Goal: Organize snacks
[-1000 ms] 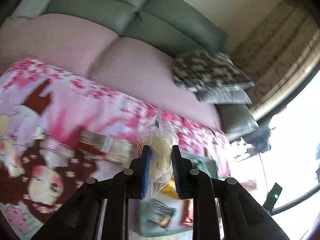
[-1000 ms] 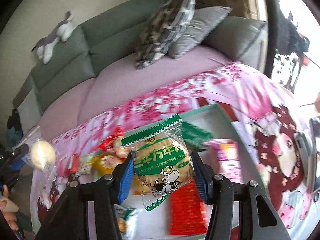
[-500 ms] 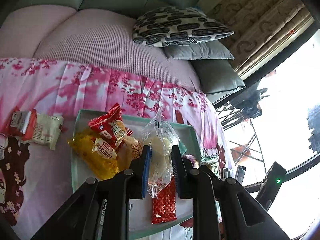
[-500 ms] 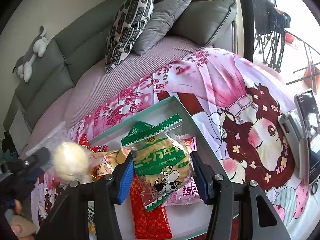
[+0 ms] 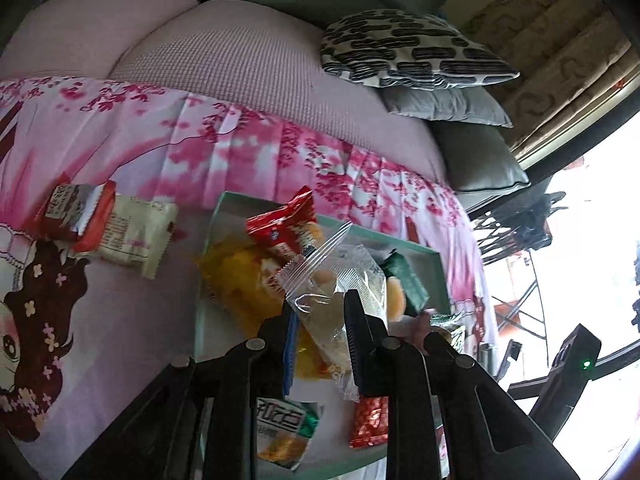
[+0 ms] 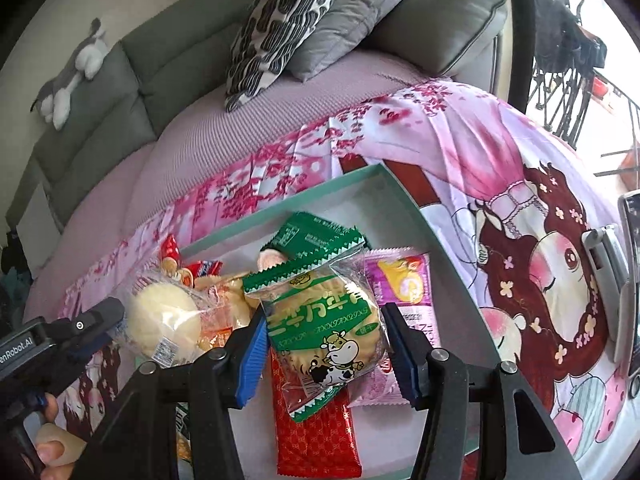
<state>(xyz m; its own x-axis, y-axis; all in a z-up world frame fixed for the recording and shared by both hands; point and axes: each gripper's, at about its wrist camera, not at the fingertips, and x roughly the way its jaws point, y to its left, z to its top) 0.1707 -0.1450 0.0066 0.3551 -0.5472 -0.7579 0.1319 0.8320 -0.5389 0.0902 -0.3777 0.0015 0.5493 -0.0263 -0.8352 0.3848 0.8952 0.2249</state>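
Above the teal tray (image 6: 404, 196), my left gripper (image 5: 320, 324) pinches a clear-bagged bun (image 6: 164, 320); my right gripper (image 6: 324, 354) pinches a green biscuit packet (image 6: 324, 320).

The left gripper (image 5: 320, 316) pinches a clear bag with a pale bun (image 5: 344, 300) above the teal tray (image 5: 434, 276), which holds a red packet (image 5: 286, 226), a yellow packet (image 5: 236, 276) and others; two wrapped snacks (image 5: 104, 224) lie left of it on the pink cloth (image 5: 132, 320)
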